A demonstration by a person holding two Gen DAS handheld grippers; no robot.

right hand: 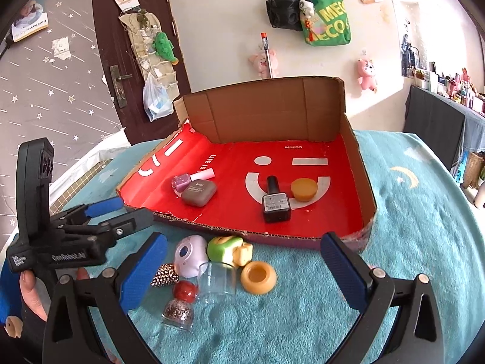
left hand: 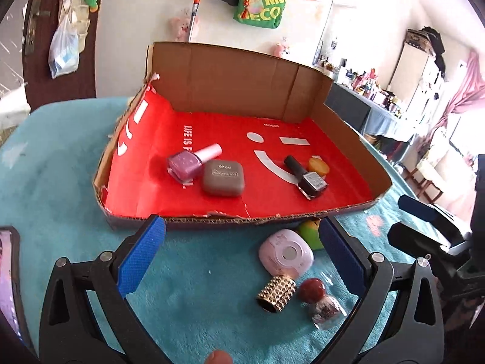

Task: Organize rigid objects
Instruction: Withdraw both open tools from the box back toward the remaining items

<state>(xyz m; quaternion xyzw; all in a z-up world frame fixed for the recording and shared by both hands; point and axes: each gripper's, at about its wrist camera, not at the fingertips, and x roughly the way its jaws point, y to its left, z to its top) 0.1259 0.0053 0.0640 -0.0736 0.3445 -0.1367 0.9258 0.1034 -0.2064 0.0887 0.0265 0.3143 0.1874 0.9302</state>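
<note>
A shallow cardboard box (left hand: 212, 220) (right hand: 368, 182) with a red floor holds a pink polish bottle (left hand: 186, 163) (right hand: 183, 181), a brown case (left hand: 223, 178) (right hand: 199, 193), a black bottle (left hand: 306, 177) (right hand: 275, 203) and a yellow lid (left hand: 318, 166) (right hand: 304, 190). In front of it on the teal cloth lie a lilac case (left hand: 286, 253) (right hand: 191, 254), a green toy (left hand: 310, 233) (right hand: 225, 247), a gold studded cap (left hand: 276, 292) (right hand: 164, 275), a red-capped glitter bottle (left hand: 318, 298) (right hand: 181, 301), a clear glass (right hand: 219, 277) and a yellow ring (right hand: 258, 277). My left gripper (left hand: 241, 253) (right hand: 101, 209) and right gripper (right hand: 242, 268) are open and empty.
The table's teal cloth (left hand: 60, 182) (right hand: 424, 212) spreads around the box. The right gripper's body (left hand: 430, 224) shows at the right of the left wrist view. A dark door (right hand: 136, 45) and a wall with hanging bags (right hand: 303, 9) stand behind.
</note>
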